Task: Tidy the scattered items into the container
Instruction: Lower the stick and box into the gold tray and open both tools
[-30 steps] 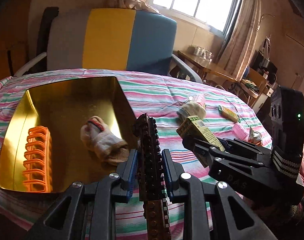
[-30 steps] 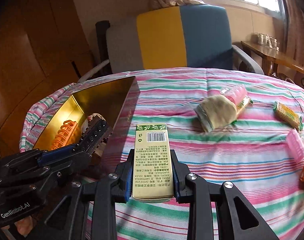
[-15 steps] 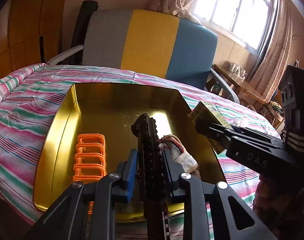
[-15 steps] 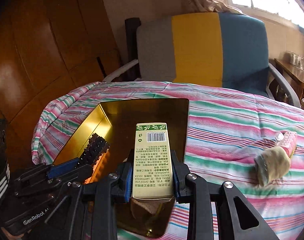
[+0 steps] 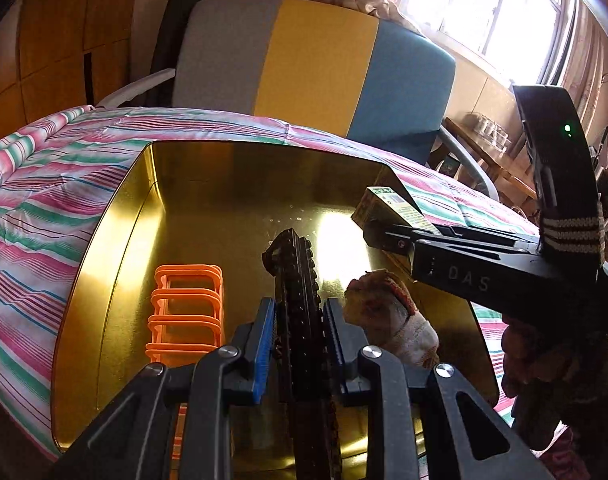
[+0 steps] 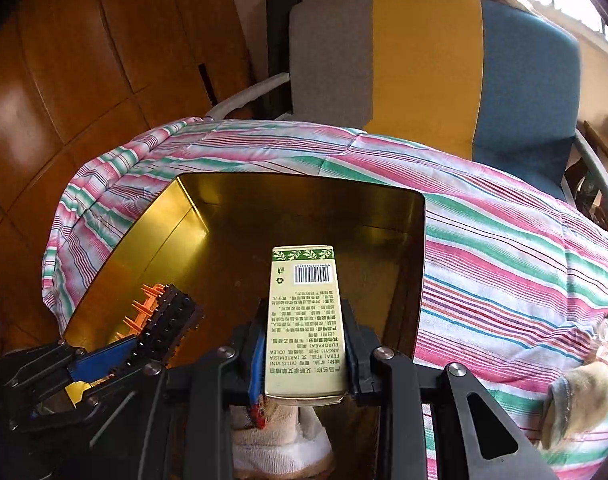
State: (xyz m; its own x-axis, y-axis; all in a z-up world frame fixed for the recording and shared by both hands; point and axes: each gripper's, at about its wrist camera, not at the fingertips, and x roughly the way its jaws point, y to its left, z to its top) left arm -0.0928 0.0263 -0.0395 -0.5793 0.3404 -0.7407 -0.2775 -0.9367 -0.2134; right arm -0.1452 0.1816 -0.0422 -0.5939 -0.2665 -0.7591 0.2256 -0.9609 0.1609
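The left gripper (image 5: 297,320) pinches a long dark studded brick strip (image 5: 294,276) between its blue pads, holding it above the floor of the gold tin tray (image 5: 104,248). The right gripper (image 6: 304,344) clamps a pale green carton (image 6: 304,312) with a barcode on its top face, also over the tray, towards the tray's right wall.

Inside the tray, an orange plastic rack (image 5: 186,312) lies near the left wall, close to the front edge. A rolled white and brown sock (image 5: 388,316) with a red band lies near the front right corner, just under the carton in the right wrist view.

The tray sits on a pink, green and white striped tablecloth (image 6: 504,240), near the cloth's left edge. On the cloth well to the right of the tray lies another rolled beige sock (image 6: 580,396). Behind the table stands an armchair (image 6: 424,64) with grey, yellow and blue panels.
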